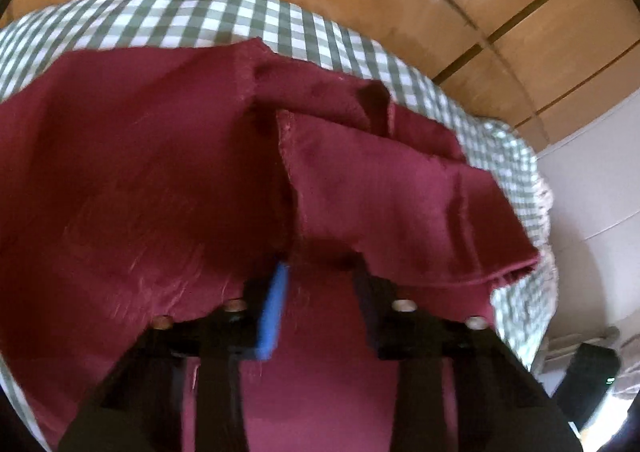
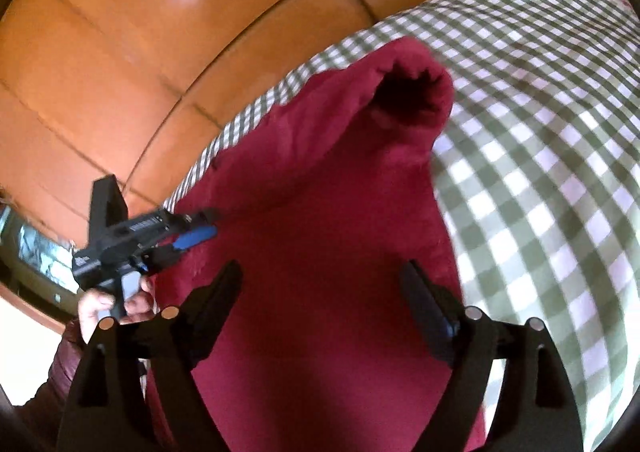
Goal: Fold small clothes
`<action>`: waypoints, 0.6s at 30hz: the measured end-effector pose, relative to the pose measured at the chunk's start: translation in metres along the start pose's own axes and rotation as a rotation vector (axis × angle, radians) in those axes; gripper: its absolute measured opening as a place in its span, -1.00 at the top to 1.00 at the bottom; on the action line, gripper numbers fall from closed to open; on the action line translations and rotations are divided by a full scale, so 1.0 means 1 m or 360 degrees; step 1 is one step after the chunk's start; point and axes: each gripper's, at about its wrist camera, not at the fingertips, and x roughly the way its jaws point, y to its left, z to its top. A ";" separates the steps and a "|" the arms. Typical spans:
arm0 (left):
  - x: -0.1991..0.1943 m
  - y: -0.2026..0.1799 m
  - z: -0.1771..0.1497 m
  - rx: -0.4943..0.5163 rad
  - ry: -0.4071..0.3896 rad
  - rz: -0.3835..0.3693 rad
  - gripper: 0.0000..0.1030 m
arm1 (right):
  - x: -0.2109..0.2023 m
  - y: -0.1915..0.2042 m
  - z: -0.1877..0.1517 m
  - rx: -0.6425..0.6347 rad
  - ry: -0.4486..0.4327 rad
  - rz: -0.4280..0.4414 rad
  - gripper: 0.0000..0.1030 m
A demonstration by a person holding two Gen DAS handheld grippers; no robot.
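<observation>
A dark red garment (image 1: pixel 160 180) lies on a green and white checked cloth (image 1: pixel 192 20). In the left wrist view its right part is folded into layers with a hem edge (image 1: pixel 460 280). My left gripper (image 1: pixel 320 272) is open, its fingertips at a raised fold of the garment, with a blue pad (image 1: pixel 274 312) on one finger. In the right wrist view the garment (image 2: pixel 320 252) spreads below, with an open sleeve or leg end (image 2: pixel 408 96) at the far side. My right gripper (image 2: pixel 320 292) is open and empty above it. The left gripper (image 2: pixel 192 228) shows at the garment's left edge.
The checked cloth (image 2: pixel 540 152) covers a bed or table. An orange tiled floor (image 2: pixel 120 52) lies beyond its edge. A white wall (image 1: pixel 592 192) and a dark object (image 1: pixel 588 380) are at the right of the left wrist view.
</observation>
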 end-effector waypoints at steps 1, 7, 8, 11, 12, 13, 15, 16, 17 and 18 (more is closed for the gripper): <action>0.000 -0.003 0.003 0.0017 -0.0003 -0.0005 0.88 | 0.001 -0.002 0.007 0.0015 -0.0019 0.0010 -0.66; -0.056 -0.005 0.015 0.0042 -0.0286 -0.0092 0.88 | 0.021 -0.003 0.050 0.0034 -0.0125 0.0035 -0.80; -0.064 -0.002 0.016 0.0041 -0.0319 -0.0092 0.88 | 0.027 -0.004 0.058 0.0042 -0.0136 0.0026 -0.80; -0.090 0.015 0.014 0.0002 -0.0410 -0.0072 0.88 | 0.037 -0.009 0.067 0.0071 -0.0143 -0.0014 -0.81; -0.096 0.024 0.009 0.0002 -0.0425 -0.0046 0.88 | 0.039 -0.012 0.067 0.0085 -0.0142 -0.0014 -0.81; -0.099 0.031 0.005 0.0007 -0.0420 -0.0031 0.88 | 0.039 -0.013 0.066 0.0085 -0.0140 -0.0007 -0.80; -0.094 0.041 -0.004 0.0013 -0.0391 0.0038 0.88 | 0.040 -0.013 0.059 0.0060 -0.0118 -0.0009 -0.81; -0.086 0.049 -0.008 0.0004 -0.0355 0.0081 0.88 | 0.041 -0.011 0.056 0.0052 -0.0102 -0.0014 -0.82; -0.078 0.056 -0.012 -0.0018 -0.0317 0.0104 0.88 | 0.041 -0.008 0.053 0.0043 -0.0081 -0.0027 -0.83; -0.073 0.060 -0.015 -0.0032 -0.0292 0.0120 0.88 | 0.040 -0.004 0.048 0.0019 -0.0057 -0.0044 -0.83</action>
